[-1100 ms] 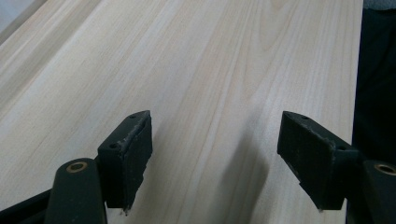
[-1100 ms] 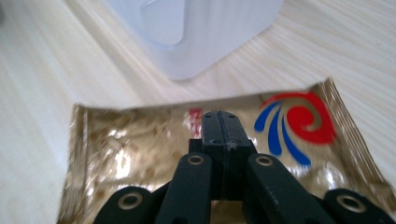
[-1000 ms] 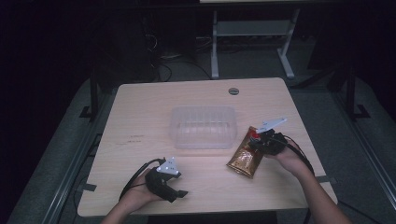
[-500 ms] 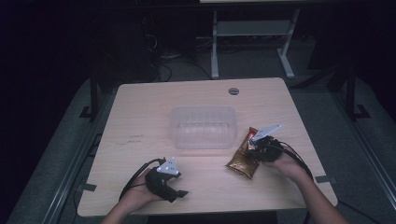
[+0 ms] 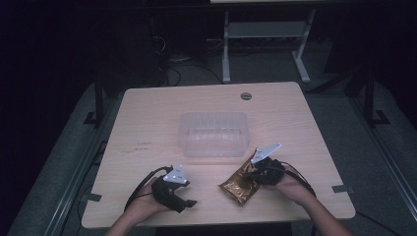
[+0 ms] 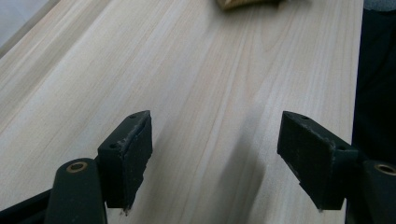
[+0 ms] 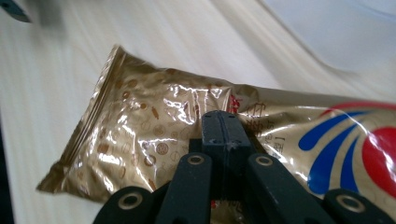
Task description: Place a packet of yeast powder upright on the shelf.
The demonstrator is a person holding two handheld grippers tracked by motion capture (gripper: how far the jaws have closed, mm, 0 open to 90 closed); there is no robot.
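Our right gripper (image 7: 223,122) has its jaws pressed together on the gold snack bag (image 7: 154,135), pinching the foil near its middle; in the high view the same gripper (image 5: 259,173) sits on the upper right end of the bag (image 5: 239,186), which lies on the table (image 5: 147,113) near the front edge, just in front of the clear plastic container (image 5: 214,133) and apart from it. Our left gripper (image 6: 215,158) has its jaws spread wide over bare wood with nothing between them; from above it (image 5: 184,201) rests at the front left, well apart from the bag.

We judge the work to be putting the bag into the container. The grasp looks made, so that part seems done; lifting the bag, carrying it over the container's rim and letting go inside are all left. The container appears empty.

Against the frame from a second ago, the bag and our right gripper sit lower and closer to the front edge, drawn away from the container's corner. The left gripper and the container match their places there.
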